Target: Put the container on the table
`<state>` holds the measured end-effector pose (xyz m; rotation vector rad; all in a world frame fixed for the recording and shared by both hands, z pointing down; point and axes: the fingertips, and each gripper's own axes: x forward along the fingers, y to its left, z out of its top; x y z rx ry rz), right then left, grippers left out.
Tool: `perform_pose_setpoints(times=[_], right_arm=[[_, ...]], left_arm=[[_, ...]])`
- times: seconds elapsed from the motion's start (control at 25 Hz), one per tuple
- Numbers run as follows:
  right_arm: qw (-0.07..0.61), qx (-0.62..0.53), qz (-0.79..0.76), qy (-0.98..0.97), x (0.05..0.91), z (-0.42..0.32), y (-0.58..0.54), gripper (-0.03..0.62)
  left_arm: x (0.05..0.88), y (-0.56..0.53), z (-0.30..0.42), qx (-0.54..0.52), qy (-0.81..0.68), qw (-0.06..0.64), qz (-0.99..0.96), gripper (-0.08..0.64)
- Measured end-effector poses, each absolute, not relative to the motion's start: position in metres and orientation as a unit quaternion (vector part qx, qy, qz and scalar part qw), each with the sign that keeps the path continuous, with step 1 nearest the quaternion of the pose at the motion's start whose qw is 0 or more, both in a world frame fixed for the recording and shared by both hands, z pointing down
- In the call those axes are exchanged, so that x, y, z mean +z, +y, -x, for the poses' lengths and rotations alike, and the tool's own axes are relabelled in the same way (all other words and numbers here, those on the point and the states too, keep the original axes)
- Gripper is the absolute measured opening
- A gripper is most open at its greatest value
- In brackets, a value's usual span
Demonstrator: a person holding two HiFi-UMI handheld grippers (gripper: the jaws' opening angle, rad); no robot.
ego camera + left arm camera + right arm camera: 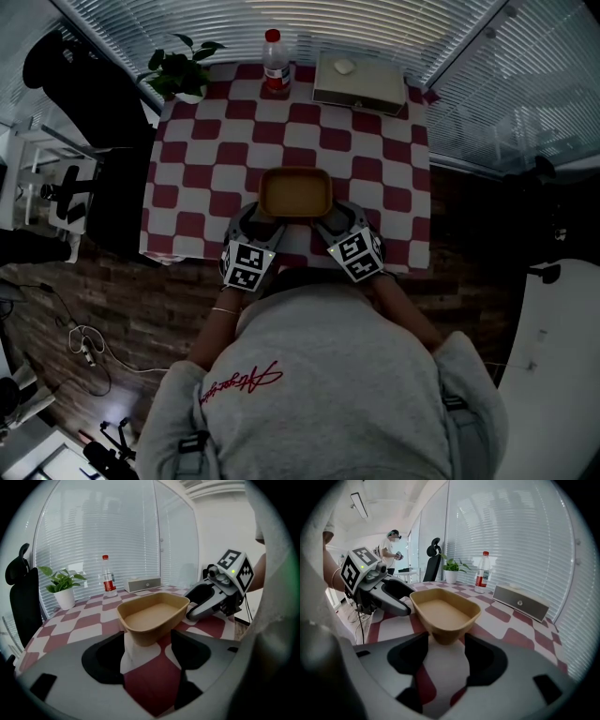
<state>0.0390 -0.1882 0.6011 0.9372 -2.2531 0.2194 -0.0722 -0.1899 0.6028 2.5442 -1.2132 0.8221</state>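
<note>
A tan, empty container (295,193) rests on the red-and-white checked tablecloth near the table's front edge. My left gripper (263,221) is at its near left corner. In the left gripper view that corner of the container (152,616) fills the span between the fingertips (117,641), which lie against its sides. My right gripper (328,221) is at the near right corner. In the right gripper view the container (445,613) sits between the fingertips (476,644), with a thin strip of cloth showing on each side, so the pads do not press on it.
At the table's far edge stand a potted plant (178,70), a red-capped bottle (275,64) and a flat grey box (360,84). A black office chair (80,89) is at the table's left. Another person (391,550) stands far off in the room.
</note>
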Motion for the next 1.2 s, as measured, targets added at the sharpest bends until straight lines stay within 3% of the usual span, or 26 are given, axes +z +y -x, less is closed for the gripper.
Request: perform_pose_setpoints(times=[0.56,1.2], right_arm=[[0.287,0.097,-0.383,-0.873,0.584,-0.047,-0.185,0.247],[0.19,0.073,-0.408,-0.89,0.514,-0.041,-0.194,0.247]], left_arm=[[0.59,-0.184,0.084,0.257,-0.434,0.102,-0.858,0.307],[0.523,-0.196,0.088,0.158,-0.475,0.068,-0.863,0.307]])
